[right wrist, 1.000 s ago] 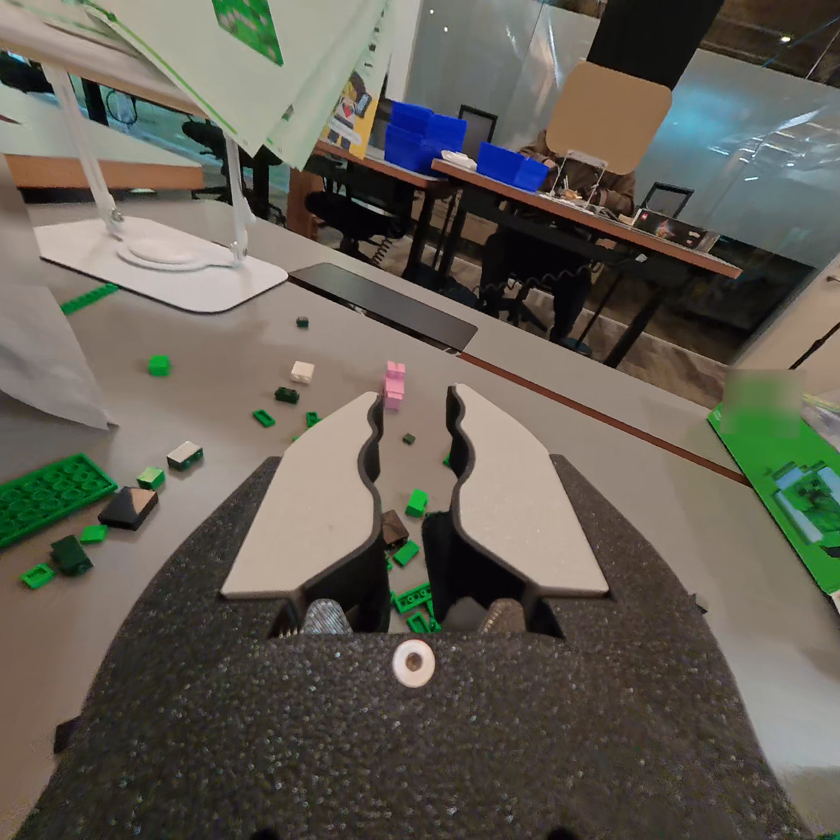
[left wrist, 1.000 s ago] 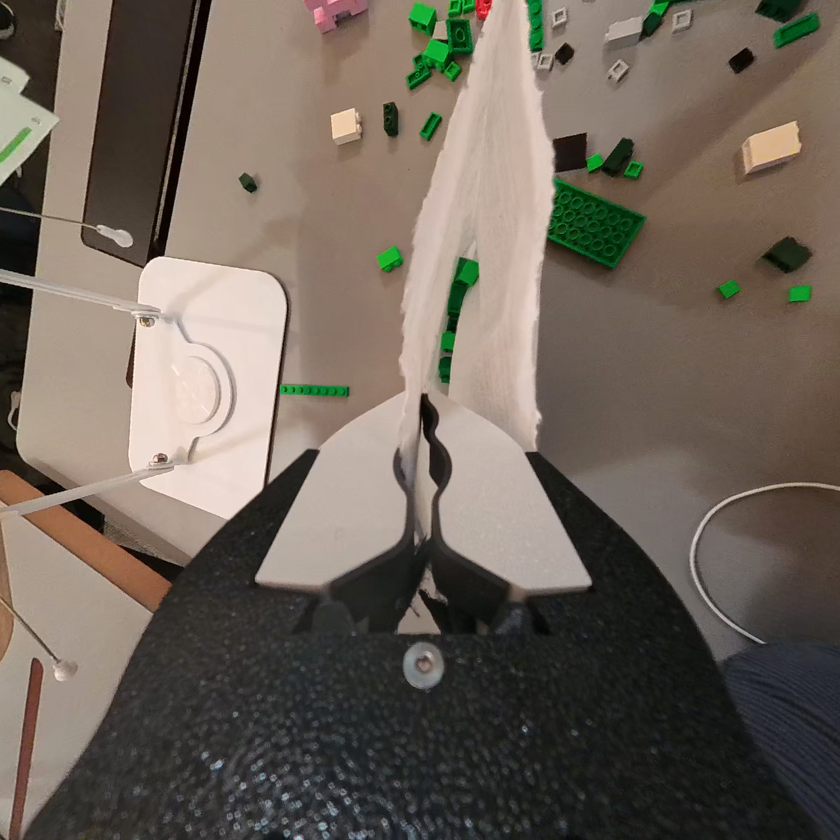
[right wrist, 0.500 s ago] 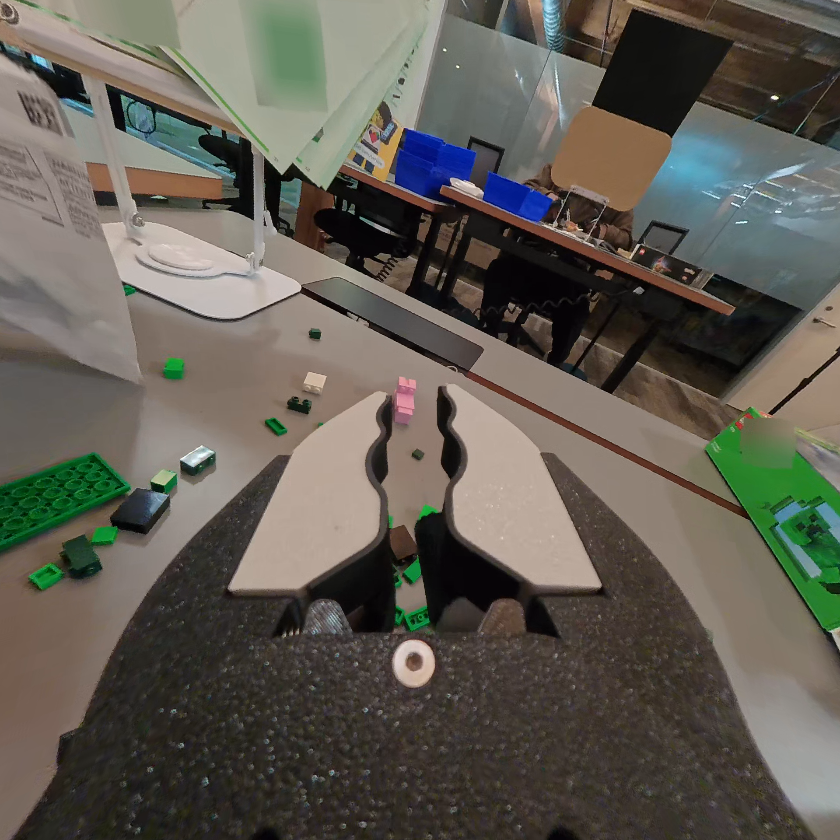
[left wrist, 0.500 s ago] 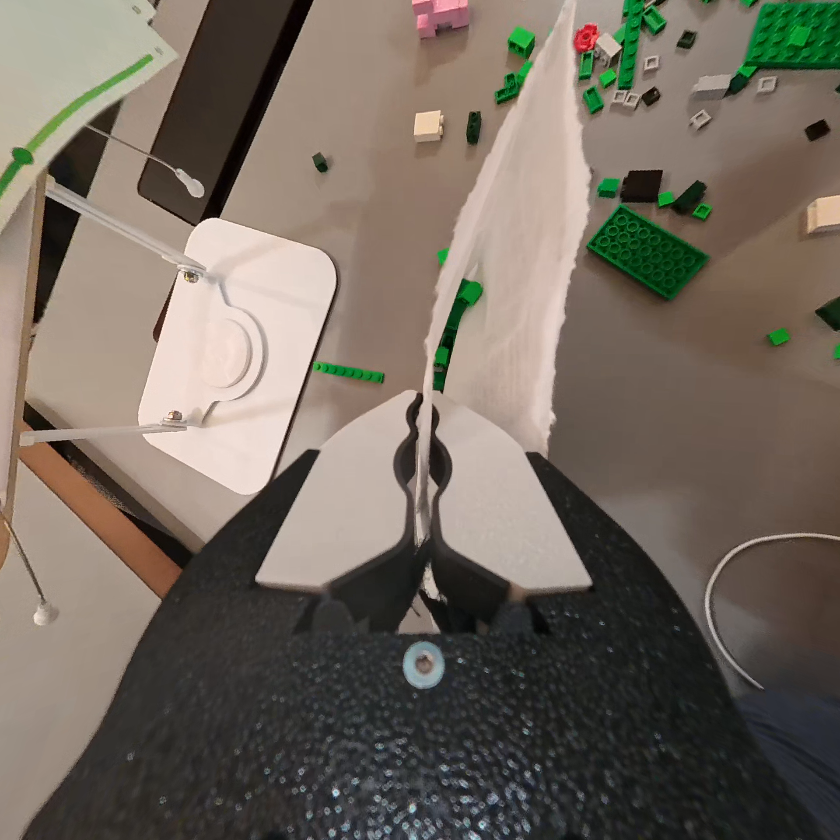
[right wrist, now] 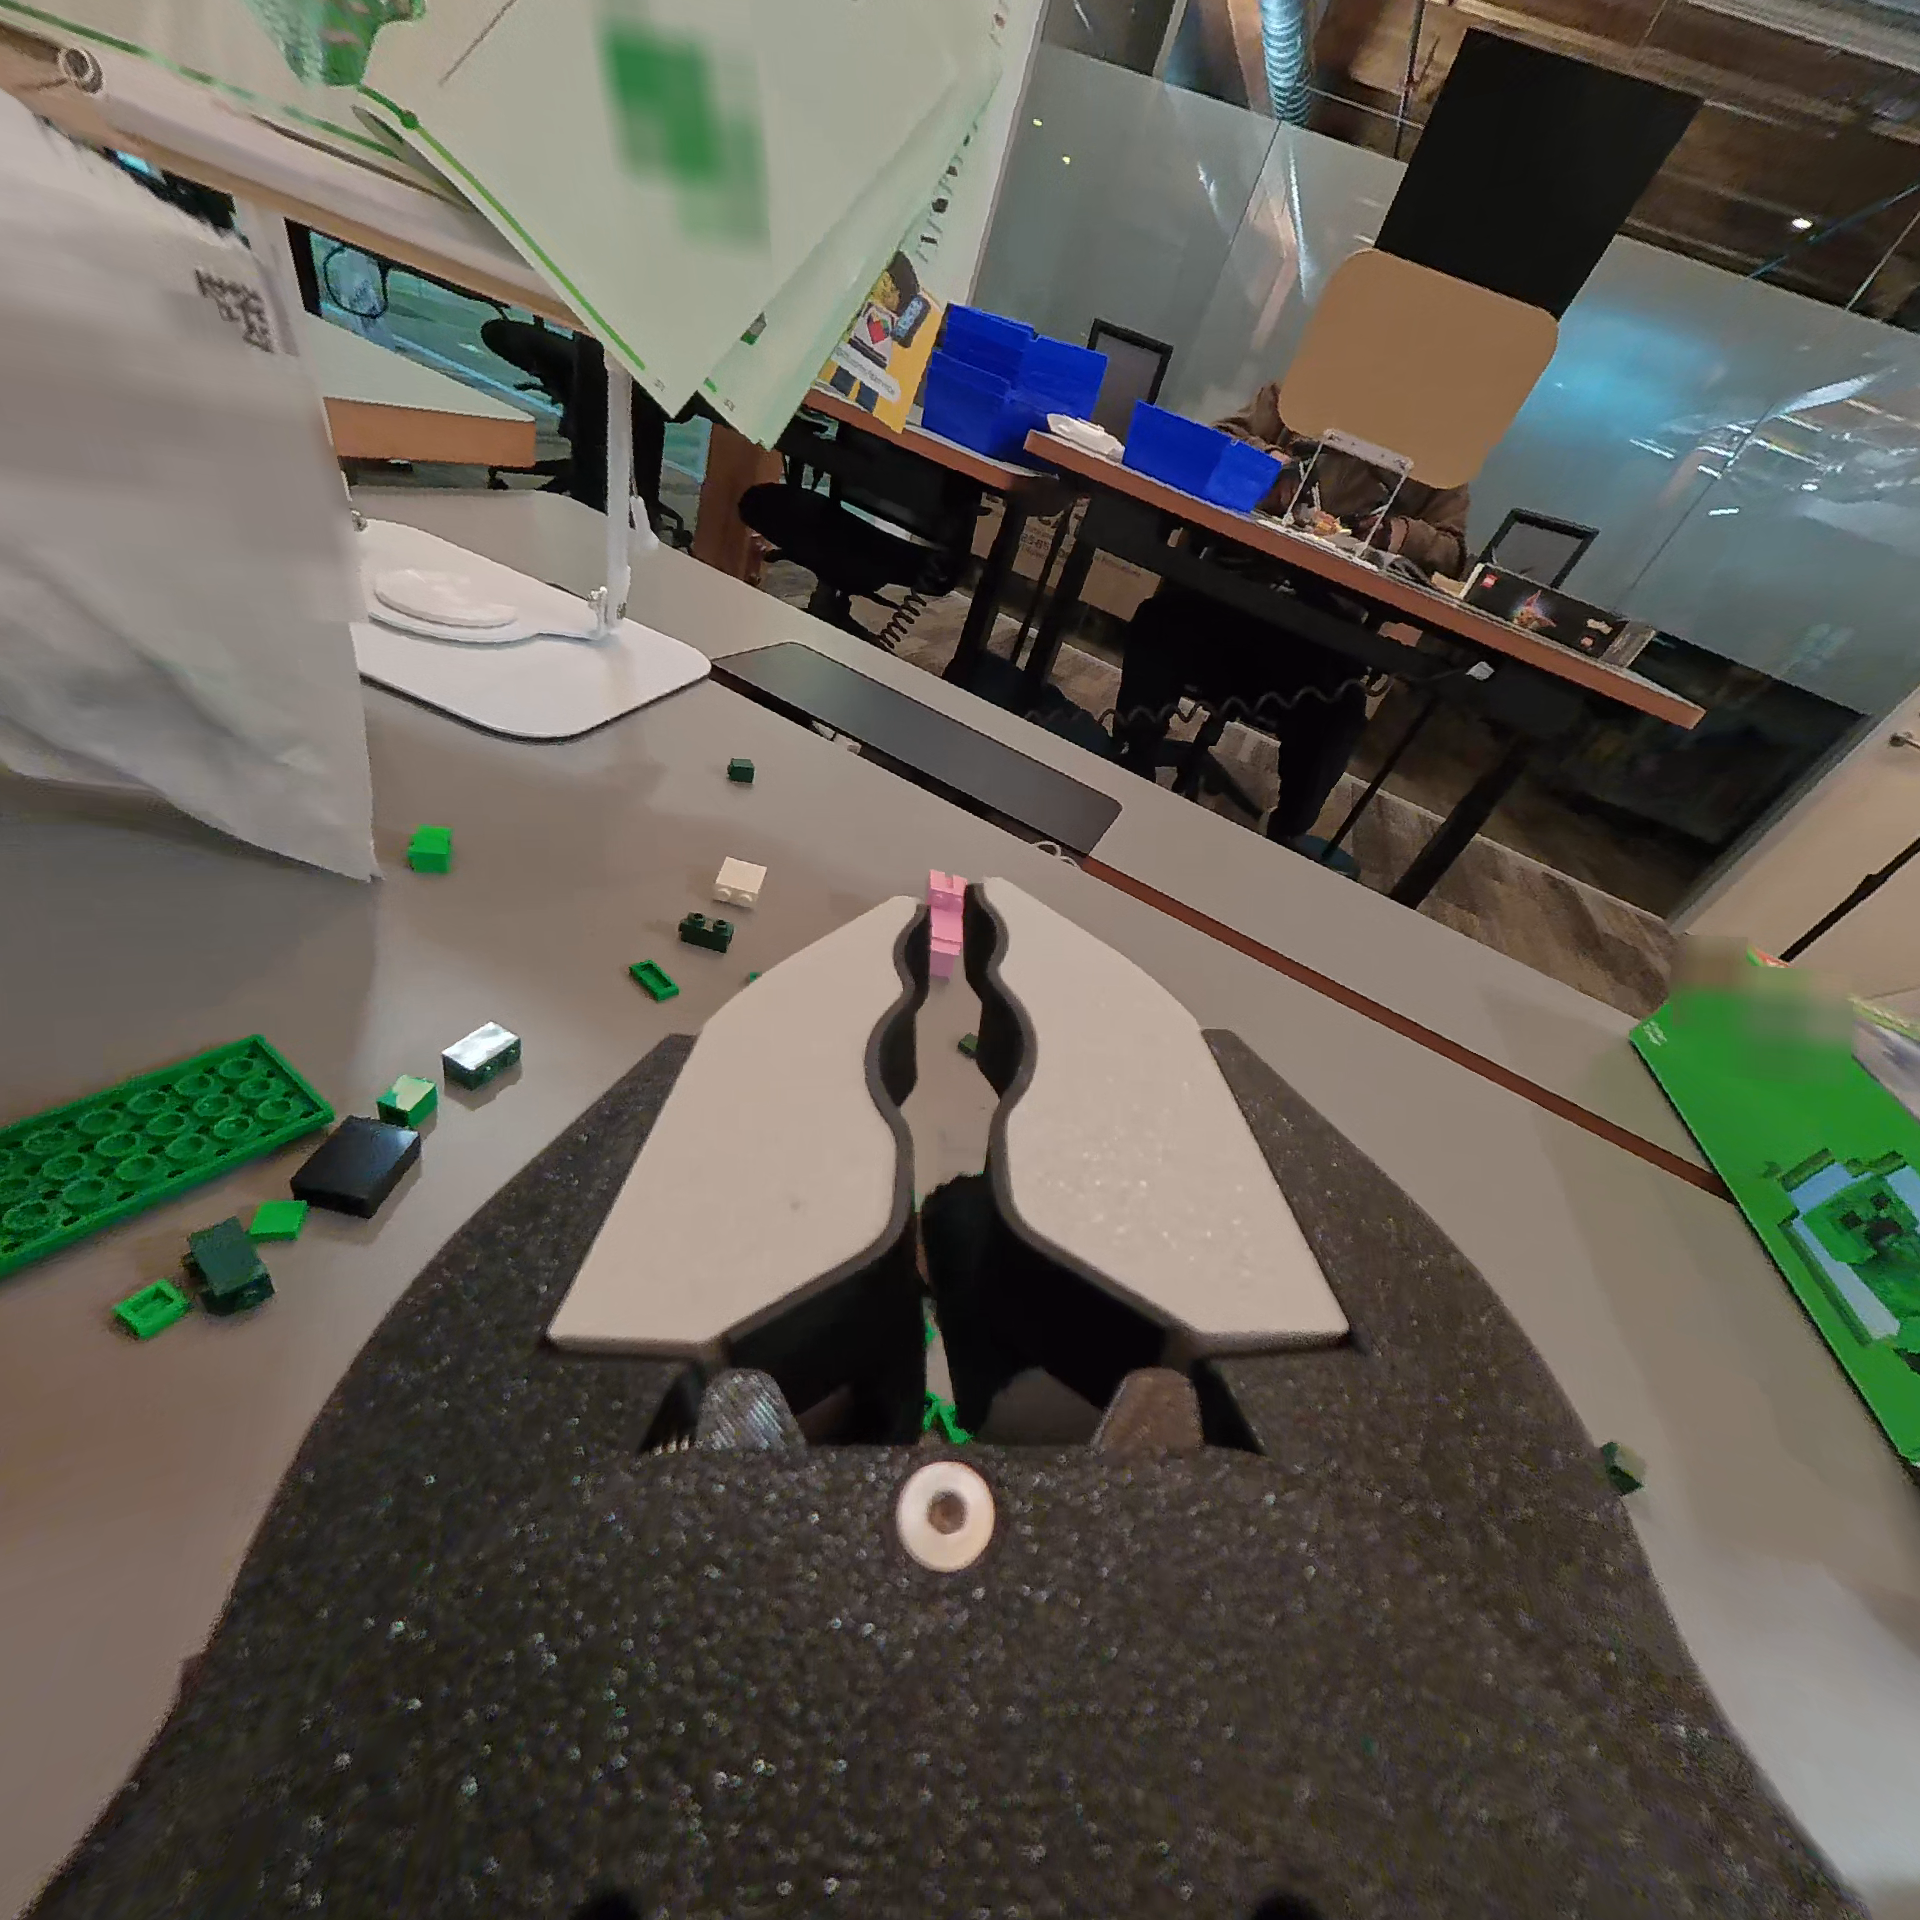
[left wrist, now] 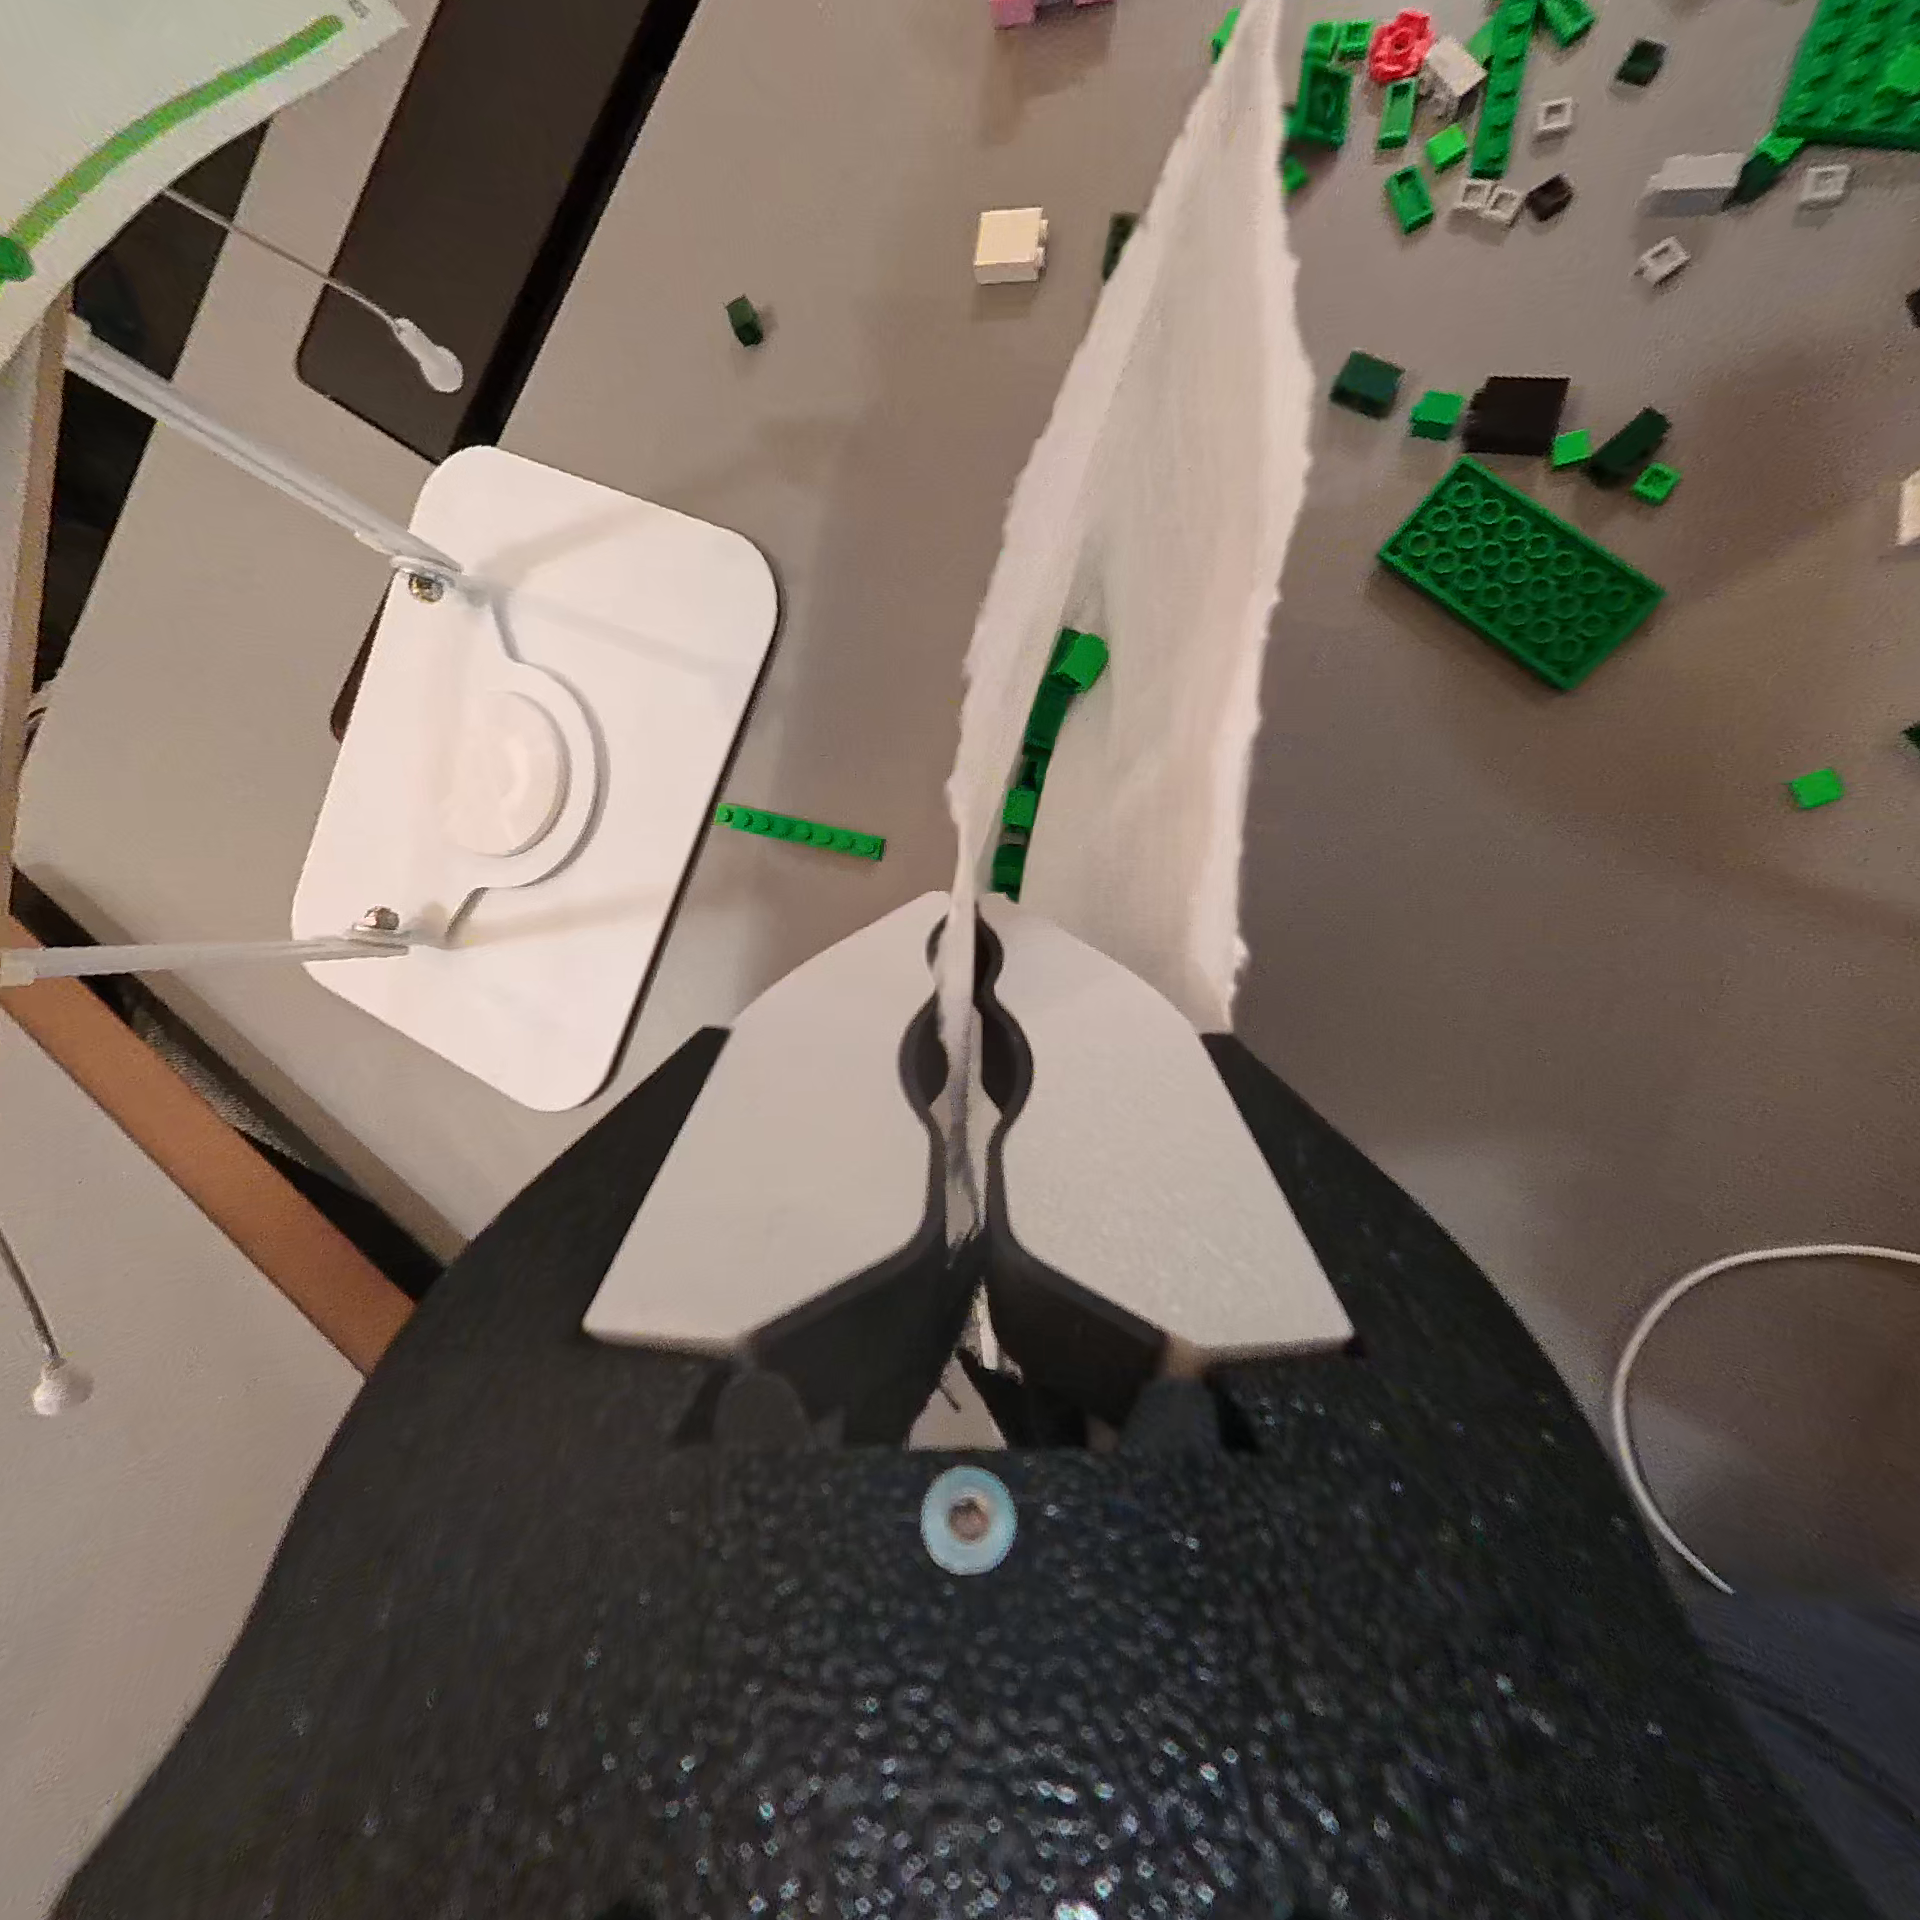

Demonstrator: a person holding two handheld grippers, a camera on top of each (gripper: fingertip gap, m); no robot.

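White paper bag [left wrist: 1153, 582] pinched in L gripper [left wrist: 966, 935] jaws | R gripper [right wrist: 951, 914] jaws narrowly apart, empty, over grey table [right wrist: 582, 935]

Soft, even indoor light falls from above, leaving only faint shadows on the grey worktop [left wrist: 1455, 935]. Both wide-angle views bend straight lines near the edges. Motion blur smears the white bag [right wrist: 156, 520] at the left of the right wrist view; the black gripper housing glints with tiny highlights.
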